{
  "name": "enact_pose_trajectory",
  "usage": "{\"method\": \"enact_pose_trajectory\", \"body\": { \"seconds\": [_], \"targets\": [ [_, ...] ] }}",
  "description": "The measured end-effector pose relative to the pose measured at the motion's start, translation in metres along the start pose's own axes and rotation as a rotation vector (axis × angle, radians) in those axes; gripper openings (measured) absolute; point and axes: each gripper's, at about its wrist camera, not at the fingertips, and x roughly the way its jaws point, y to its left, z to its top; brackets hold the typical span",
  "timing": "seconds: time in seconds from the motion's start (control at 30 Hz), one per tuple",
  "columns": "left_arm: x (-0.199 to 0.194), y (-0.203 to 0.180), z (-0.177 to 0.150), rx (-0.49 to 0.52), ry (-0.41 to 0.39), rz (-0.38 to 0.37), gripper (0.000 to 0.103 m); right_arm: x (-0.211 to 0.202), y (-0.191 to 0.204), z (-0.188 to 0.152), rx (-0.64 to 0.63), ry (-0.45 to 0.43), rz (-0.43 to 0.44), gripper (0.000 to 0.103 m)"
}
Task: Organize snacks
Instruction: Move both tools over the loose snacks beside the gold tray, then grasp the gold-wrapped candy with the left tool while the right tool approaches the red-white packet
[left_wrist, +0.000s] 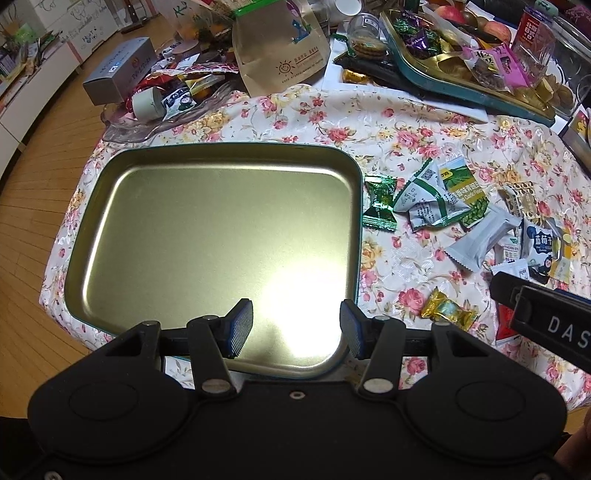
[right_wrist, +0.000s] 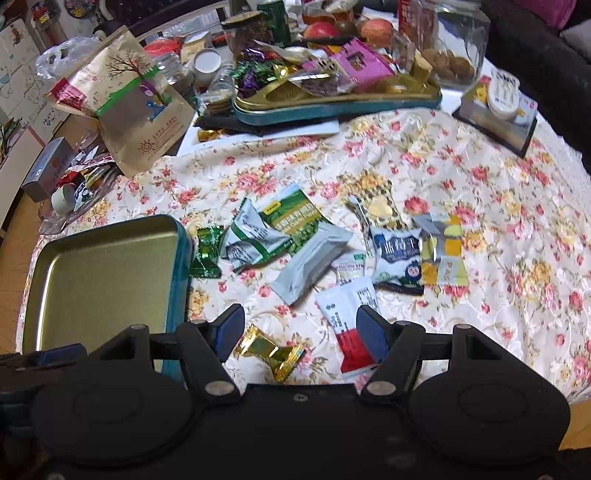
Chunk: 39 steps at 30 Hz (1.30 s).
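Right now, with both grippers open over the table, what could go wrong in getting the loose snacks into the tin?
1. The gold candy is small and flat on the cloth, so the right gripper may pinch the tablecloth too.
2. The grey packet overlaps its neighbours; lifting it may drag them.
3. The empty tin could slide if bumped.

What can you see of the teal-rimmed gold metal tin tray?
The teal-rimmed gold metal tin tray is a shallow rounded rectangle with a teal outer wall and a glossy gold inside showing glare. It lies flat and holds nothing, on the floral tablecloth near the table's edge. A green foil candy lies just beside its side; contact is unclear.
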Motion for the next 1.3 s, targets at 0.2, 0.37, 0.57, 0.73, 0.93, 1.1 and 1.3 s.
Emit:
{"method": "enact_pose_trajectory", "body": {
  "seconds": [0.2,0.37,0.57,0.73,0.93,1.1,1.3],
  "targets": [
    [0.002,-0.003,0.004,-0.030,0.028,-0.019,0.053,0.002,-0.022,0.005,0.081,0.031,0.010,0.071],
    [0.005,-0.015,0.007,-0.017,0.048,-0.069,0.053,0.000,-0.056,0.013,0.206,0.031,-0.023,0.071],
    [0.012,-0.050,0.005,0.038,0.105,-0.184,0.053,0.007,-0.086,0.012,0.331,0.075,-0.052,0.071],
    [0.018,-0.077,0.003,0.065,0.137,-0.219,0.053,0.007,-0.088,0.008,0.307,0.086,-0.052,0.071],
    [0.026,-0.090,0.003,0.059,0.123,-0.194,0.052,-0.002,-0.087,0.008,0.287,0.063,-0.039,0.071],
    [0.032,-0.087,0.010,-0.002,0.106,-0.183,0.052,-0.008,-0.089,0.009,0.286,0.043,-0.033,0.071],
    [0.045,-0.088,0.011,-0.040,0.129,-0.160,0.052,-0.012,-0.090,0.008,0.284,0.032,-0.029,0.071]
  ]
}}
